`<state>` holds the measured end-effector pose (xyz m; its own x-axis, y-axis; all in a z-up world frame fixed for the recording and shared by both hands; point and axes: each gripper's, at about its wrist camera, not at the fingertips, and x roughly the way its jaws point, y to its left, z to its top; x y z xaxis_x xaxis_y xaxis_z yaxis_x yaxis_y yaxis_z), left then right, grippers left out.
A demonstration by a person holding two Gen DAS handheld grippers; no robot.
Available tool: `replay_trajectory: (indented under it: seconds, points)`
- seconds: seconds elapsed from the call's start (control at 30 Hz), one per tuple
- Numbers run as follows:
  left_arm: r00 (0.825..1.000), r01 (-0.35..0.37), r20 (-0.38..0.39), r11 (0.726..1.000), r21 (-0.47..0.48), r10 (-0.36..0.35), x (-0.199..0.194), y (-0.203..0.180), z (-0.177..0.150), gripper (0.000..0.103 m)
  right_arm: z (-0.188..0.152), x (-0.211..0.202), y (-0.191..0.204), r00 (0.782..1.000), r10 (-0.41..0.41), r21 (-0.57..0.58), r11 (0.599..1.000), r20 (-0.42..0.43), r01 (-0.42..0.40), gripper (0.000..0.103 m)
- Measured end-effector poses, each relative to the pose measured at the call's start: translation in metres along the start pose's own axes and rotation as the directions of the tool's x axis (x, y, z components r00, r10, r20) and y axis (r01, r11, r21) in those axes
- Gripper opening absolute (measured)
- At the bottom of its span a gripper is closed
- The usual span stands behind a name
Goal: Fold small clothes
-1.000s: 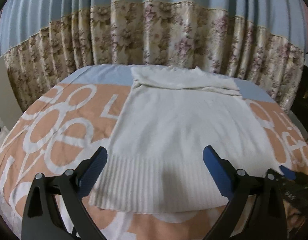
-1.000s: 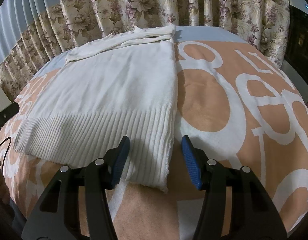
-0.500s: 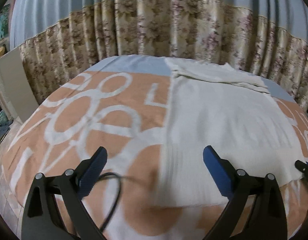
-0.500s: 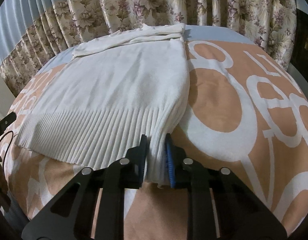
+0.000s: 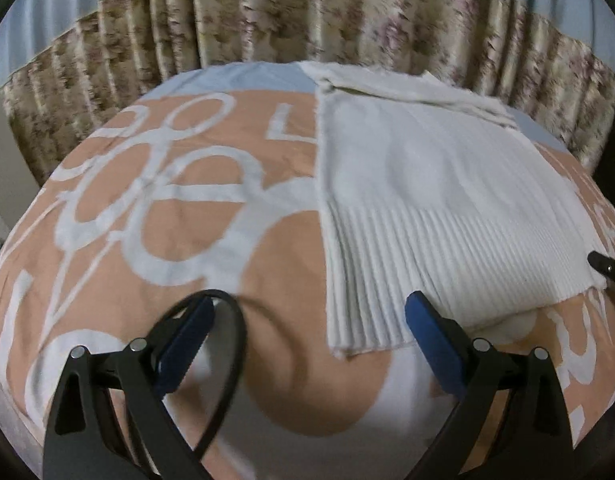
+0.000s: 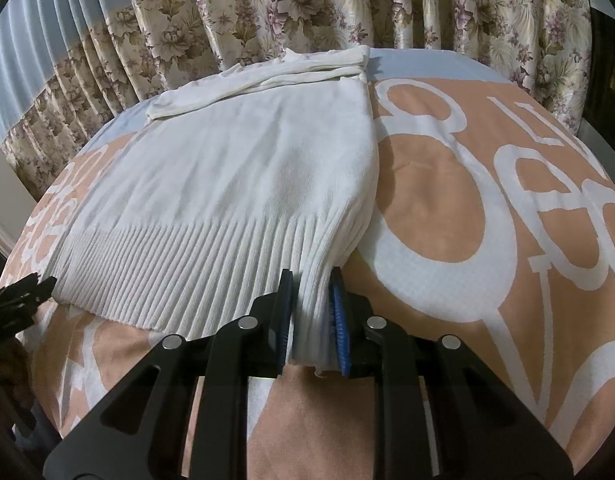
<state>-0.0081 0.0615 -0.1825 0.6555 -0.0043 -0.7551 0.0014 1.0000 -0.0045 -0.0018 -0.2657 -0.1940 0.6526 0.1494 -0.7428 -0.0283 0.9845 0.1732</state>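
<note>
A white knit sweater [image 5: 427, 200] lies flat on the bed, sleeves folded across its far end and ribbed hem toward me. My left gripper [image 5: 307, 344] is open just before the hem's left corner [image 5: 343, 344], which lies between the fingers, nearer the right pad [image 5: 431, 344]. In the right wrist view, my right gripper [image 6: 311, 320] is shut on the hem near the right corner of the sweater [image 6: 247, 184], bunching the ribbing between the blue pads. The left gripper [image 6: 19, 296] shows at that view's left edge.
The bed cover [image 6: 447, 208] is orange with big white letters. A floral curtain [image 6: 427, 4] hangs close behind the bed's far side. A black cable loop [image 5: 237, 360] curls beside my left finger. The right gripper's tip [image 5: 607, 270] shows at the hem's right end.
My right gripper has shut on the hem's right corner and holds it. My left gripper has swung left from the hem's middle to its left corner, staying open.
</note>
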Motion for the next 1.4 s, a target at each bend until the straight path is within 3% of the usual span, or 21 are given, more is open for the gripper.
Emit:
replay_trajectory:
  seconds: [0.17,0.27,0.47,0.53,0.73,0.9,1.17,1.4]
  points:
    - [0.999,0.007,-0.045,1.0,-0.007,-0.007,0.01,-0.006,0.01,0.097,0.0,0.0,0.0,1.0,-0.001,0.0,1.0,0.001,0.001,0.02]
    - [0.999,0.014,-0.039,1.0,0.011,-0.014,0.008,-0.014,0.011,0.086,0.0,0.0,0.0,1.0,-0.001,0.0,1.0,0.0,0.001,0.021]
    - [0.999,0.05,-0.021,0.999,0.015,-0.049,0.005,-0.033,0.015,0.028,0.0,0.0,-0.001,1.0,-0.005,-0.003,1.0,-0.001,0.005,0.021]
    - [0.999,0.048,-0.018,0.999,0.022,-0.048,0.005,-0.04,0.017,0.017,0.0,0.0,-0.001,1.0,-0.004,-0.001,1.0,-0.002,0.004,0.02]
    - [0.999,0.035,-0.02,0.999,0.008,-0.035,0.008,-0.045,0.021,0.011,0.004,-0.006,-0.004,1.0,0.015,0.018,1.0,0.023,-0.016,0.01]
    - [1.0,-0.013,0.011,0.999,0.04,0.013,0.003,-0.052,0.027,0.01,0.013,-0.015,-0.001,0.998,0.024,0.015,1.0,0.056,-0.025,0.01]
    - [0.994,-0.031,0.109,0.999,0.025,0.028,-0.015,-0.058,0.046,0.01,0.028,-0.026,0.001,0.994,0.042,0.024,0.999,0.098,-0.045,0.009]
    - [0.984,-0.058,0.17,0.998,-0.03,0.062,-0.024,-0.06,0.073,0.01,0.048,-0.029,-0.001,0.992,0.044,0.023,0.999,0.115,-0.047,0.009]
